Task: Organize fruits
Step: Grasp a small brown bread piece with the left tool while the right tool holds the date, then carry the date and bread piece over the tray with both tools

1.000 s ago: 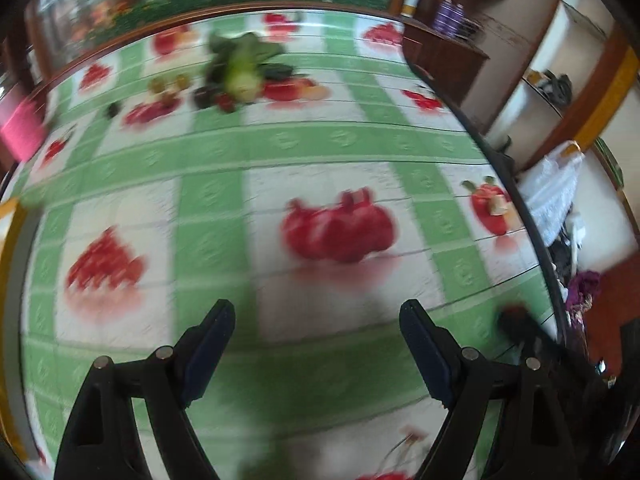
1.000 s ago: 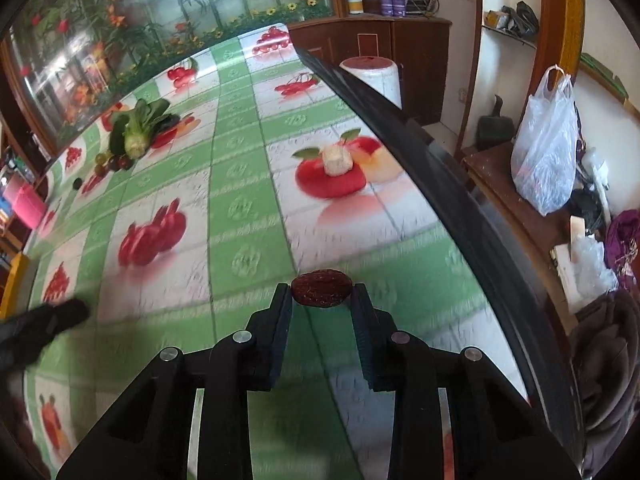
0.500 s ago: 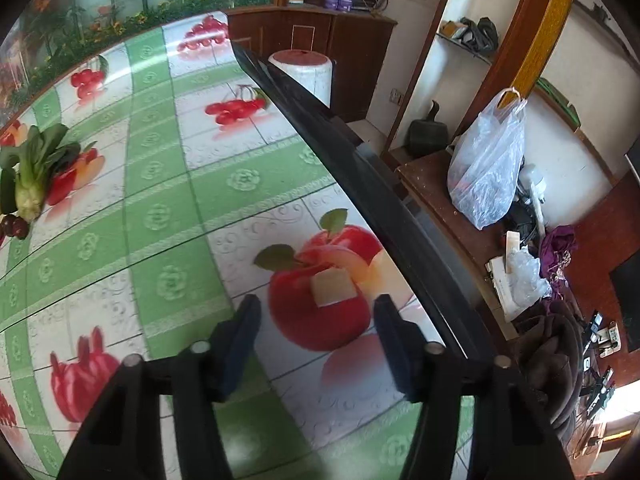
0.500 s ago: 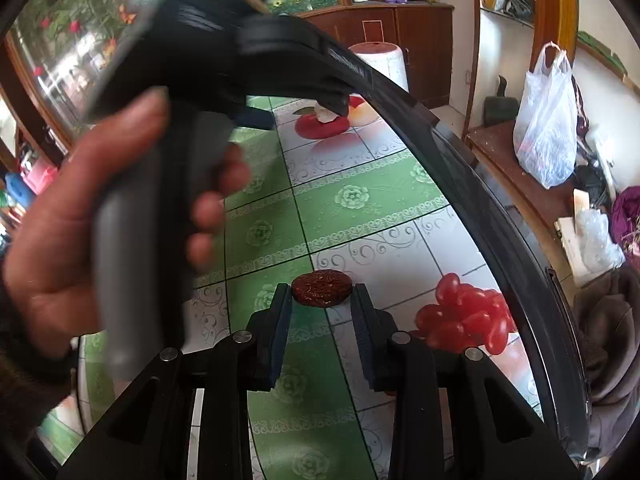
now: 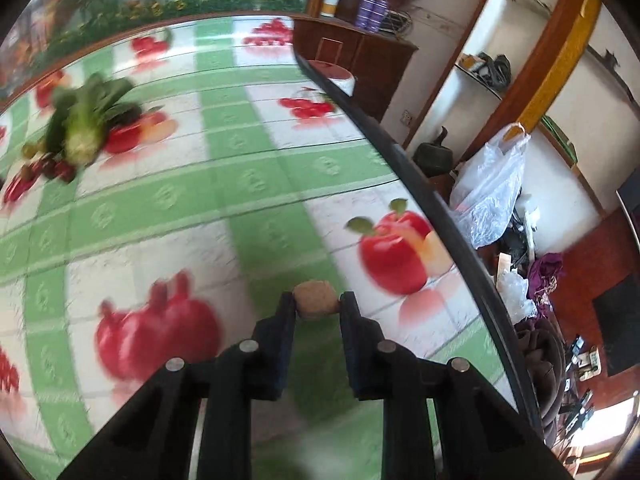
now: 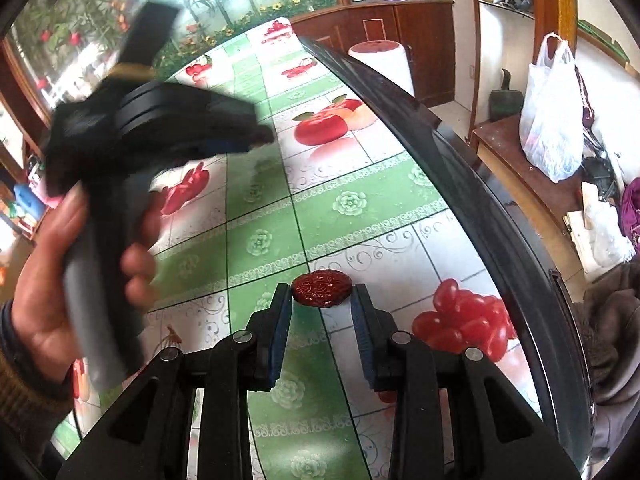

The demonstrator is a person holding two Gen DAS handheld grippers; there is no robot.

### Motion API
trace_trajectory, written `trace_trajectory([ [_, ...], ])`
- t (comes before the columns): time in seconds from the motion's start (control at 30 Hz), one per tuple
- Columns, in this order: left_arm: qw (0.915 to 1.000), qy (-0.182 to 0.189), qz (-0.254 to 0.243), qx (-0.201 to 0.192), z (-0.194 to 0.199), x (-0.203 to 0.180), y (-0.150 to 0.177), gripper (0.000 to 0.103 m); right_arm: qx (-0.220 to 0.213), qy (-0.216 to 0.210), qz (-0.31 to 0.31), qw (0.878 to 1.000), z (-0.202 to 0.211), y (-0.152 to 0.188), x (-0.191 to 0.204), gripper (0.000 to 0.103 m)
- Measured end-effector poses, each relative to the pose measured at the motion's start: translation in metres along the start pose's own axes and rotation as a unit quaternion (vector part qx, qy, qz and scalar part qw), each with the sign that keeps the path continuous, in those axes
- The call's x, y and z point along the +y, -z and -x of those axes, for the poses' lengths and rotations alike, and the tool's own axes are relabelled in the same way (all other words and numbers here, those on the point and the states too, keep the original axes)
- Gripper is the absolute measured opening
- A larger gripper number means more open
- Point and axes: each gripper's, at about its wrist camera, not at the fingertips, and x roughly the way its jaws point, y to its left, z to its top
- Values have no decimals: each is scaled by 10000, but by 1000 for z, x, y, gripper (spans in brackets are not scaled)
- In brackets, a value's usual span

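Left wrist view: the left gripper (image 5: 317,303) is clamping a small tan, rough-skinned fruit (image 5: 315,299) between its fingertips, its jaws having just been closing onto it. The fruit is sitting at the very tips of the jaws, above a green band of the patterned tablecloth (image 5: 248,184), just left of a printed red apple (image 5: 394,254) near the table's dark right edge (image 5: 432,204). Far to the left, a bunch of leafy greens (image 5: 86,120) is lying on the cloth with small dark and green fruits (image 5: 48,164) beside its near end; this area is blurred.

Right wrist view: the right gripper (image 6: 322,295) is gripping a wrinkled red date (image 6: 321,290) crosswise between its blue-padded fingertips (image 6: 283,312), the pads pressing on the date's two ends. The date is being held over the cloth, left of a printed cluster of red fruit (image 6: 464,322). At the left of this view, a person's hand (image 6: 60,280) is wrapping around the grey handle of the left gripper, whose dark body is reaching toward the printed apple farther along the table. A white plastic bag (image 6: 550,120) is standing on a low wooden surface beyond the table's right edge.
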Motion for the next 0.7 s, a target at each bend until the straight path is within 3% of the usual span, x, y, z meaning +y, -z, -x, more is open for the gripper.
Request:
trace_trajectory([
  [0.37, 9961, -308, 829, -75, 78, 60, 86, 25, 84, -291, 601, 9977, -6, 3, 29, 30],
  [0.7, 9919, -596, 1111, -149, 121, 93, 141, 25, 110, -384, 1095, 9932, -9, 12, 71, 30],
])
